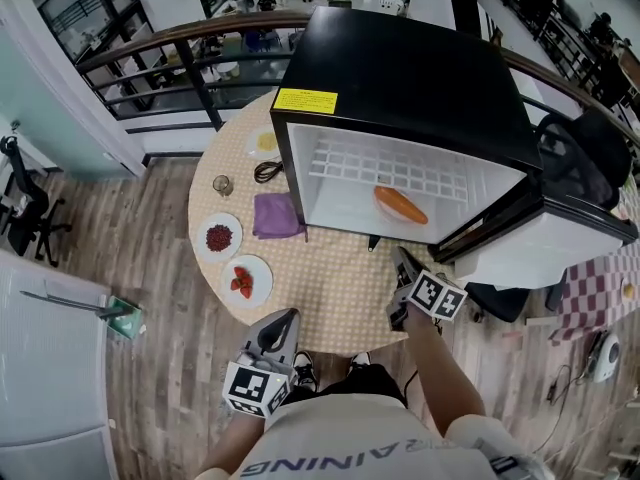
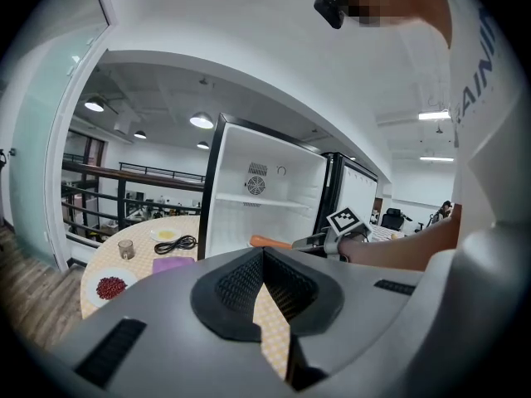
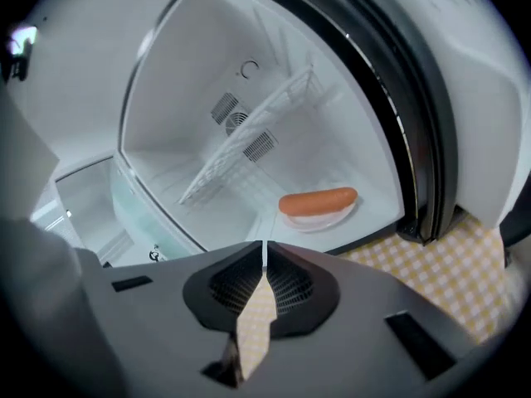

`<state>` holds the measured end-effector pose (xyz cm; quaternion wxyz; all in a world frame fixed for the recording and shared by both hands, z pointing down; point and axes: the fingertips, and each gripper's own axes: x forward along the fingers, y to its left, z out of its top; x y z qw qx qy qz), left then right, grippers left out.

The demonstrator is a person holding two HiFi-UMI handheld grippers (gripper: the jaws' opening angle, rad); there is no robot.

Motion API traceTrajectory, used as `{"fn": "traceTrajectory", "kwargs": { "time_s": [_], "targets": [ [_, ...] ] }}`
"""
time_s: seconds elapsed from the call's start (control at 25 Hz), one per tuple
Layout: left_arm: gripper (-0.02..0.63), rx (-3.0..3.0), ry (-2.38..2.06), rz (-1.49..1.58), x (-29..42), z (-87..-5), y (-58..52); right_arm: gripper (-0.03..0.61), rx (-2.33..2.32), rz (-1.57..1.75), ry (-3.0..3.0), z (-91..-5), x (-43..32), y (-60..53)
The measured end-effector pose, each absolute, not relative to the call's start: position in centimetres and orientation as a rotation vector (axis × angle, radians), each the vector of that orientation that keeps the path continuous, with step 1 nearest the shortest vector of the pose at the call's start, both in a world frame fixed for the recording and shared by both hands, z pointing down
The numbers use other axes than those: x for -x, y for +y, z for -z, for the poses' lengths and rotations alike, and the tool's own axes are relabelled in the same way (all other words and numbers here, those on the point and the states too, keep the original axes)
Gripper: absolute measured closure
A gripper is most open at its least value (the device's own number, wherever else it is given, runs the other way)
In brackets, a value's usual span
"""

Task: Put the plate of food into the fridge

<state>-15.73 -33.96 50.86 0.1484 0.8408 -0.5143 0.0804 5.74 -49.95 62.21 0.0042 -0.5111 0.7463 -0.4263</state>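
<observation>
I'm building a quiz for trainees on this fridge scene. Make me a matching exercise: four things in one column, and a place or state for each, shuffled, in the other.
Things:
1 sausage plate
2 purple cloth
3 fridge door
4 right tongs

Places or states:
a swung open
b inside the fridge
c shut, holding nothing
d on the table beside the fridge

Pairs: 1-b, 2-d, 3-a, 4-c

My left gripper (image 1: 289, 315) and right gripper (image 1: 401, 257) are grey moulded shells with black ribbed pads (image 3: 293, 284) that taper to a point. Each carries a white cube (image 1: 437, 296) printed with black square markers. I wear a white short-sleeved shirt (image 1: 350, 450) with grey lettering, and black-and-white shoes (image 1: 304, 371)
</observation>
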Motion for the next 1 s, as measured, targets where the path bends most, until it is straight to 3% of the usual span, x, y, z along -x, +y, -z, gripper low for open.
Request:
{"fn": "traceTrajectory", "kwargs": {
  "time_s": [0.64, 1.0],
  "targets": [
    [0.604, -2.636, -1.324, -0.132, 11.6, -46.3, -33.9, 0.558, 1.491, 0.594, 2.767, -48.9, -5.1, -37.8],
    [0.604, -2.723, -1.253, -0.132, 9.7, -44.8, -33.6, 0.558, 1.475, 0.628, 2.669, -47.1, -5.8, -34.6]
  ]
}}
